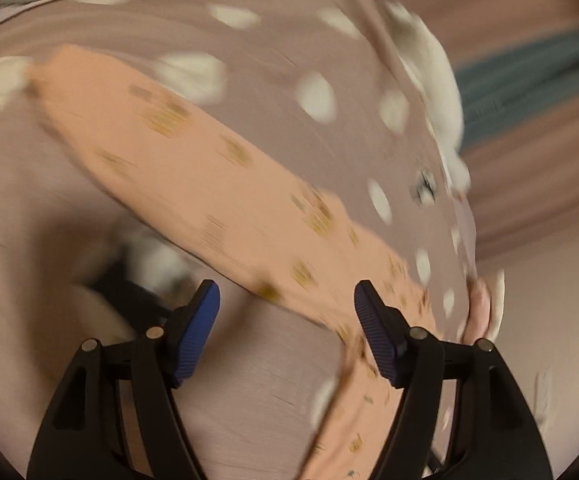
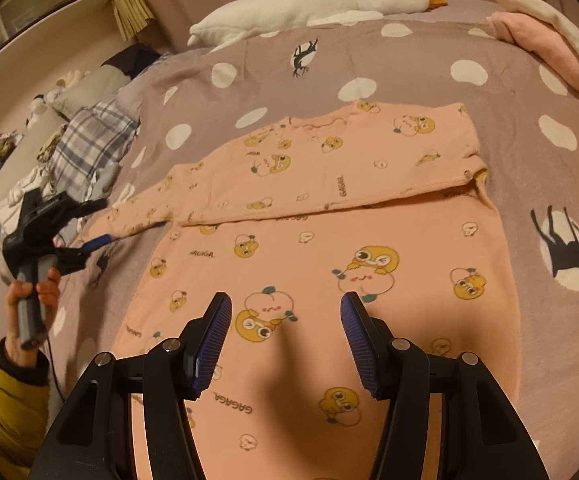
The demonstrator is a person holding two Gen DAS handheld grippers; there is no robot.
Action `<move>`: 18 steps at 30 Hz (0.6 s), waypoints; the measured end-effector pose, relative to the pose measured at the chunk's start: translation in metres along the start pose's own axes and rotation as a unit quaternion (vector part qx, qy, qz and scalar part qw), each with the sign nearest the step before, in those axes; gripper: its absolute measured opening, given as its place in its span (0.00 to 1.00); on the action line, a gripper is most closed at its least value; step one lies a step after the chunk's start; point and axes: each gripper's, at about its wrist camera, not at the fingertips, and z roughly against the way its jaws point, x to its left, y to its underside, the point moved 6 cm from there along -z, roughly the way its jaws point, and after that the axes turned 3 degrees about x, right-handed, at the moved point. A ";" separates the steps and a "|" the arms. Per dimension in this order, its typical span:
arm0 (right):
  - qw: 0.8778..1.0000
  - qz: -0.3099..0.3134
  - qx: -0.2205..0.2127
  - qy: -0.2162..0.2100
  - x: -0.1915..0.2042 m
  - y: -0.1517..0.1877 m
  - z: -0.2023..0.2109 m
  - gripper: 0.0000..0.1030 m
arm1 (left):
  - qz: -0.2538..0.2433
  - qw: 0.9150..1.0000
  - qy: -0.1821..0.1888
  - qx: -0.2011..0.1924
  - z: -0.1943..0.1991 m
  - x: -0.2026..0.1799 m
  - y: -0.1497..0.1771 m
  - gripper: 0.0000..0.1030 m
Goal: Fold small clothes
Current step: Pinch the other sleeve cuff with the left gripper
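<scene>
A pink top [image 2: 329, 216] with yellow cartoon prints lies flat on a bed [image 2: 429, 68] whose mauve cover has white dots and black animal shapes. One sleeve [image 2: 369, 152] is folded across the chest, ahead of the right gripper [image 2: 286, 344]; the other sleeve [image 2: 145, 208] sticks out to the left of those jaws. The right gripper hangs over the lower body of the top, its jaws apart with nothing between them and only pink cloth below. Far to the left of it, a hand [image 2: 29, 300] in a yellow cuff holds the left gripper [image 2: 97, 242] by its grey handle, its blue tip just beside the end of the outstretched sleeve. In the blurred left wrist view, the left gripper [image 1: 287, 332] has its jaws apart and empty, and the sleeve [image 1: 209, 184] runs as a pink band ahead of them, passing under the right-hand jaw. Beyond the top, far ahead of the right jaws, lie a white goose toy [image 2: 309, 4] and a folded pink cloth [image 2: 541, 44].
</scene>
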 end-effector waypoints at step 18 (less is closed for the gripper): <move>0.999 0.031 0.037 0.024 0.022 0.002 -0.024 0.55 | 0.114 0.983 -0.110 -0.092 0.017 0.095 -0.090 0.17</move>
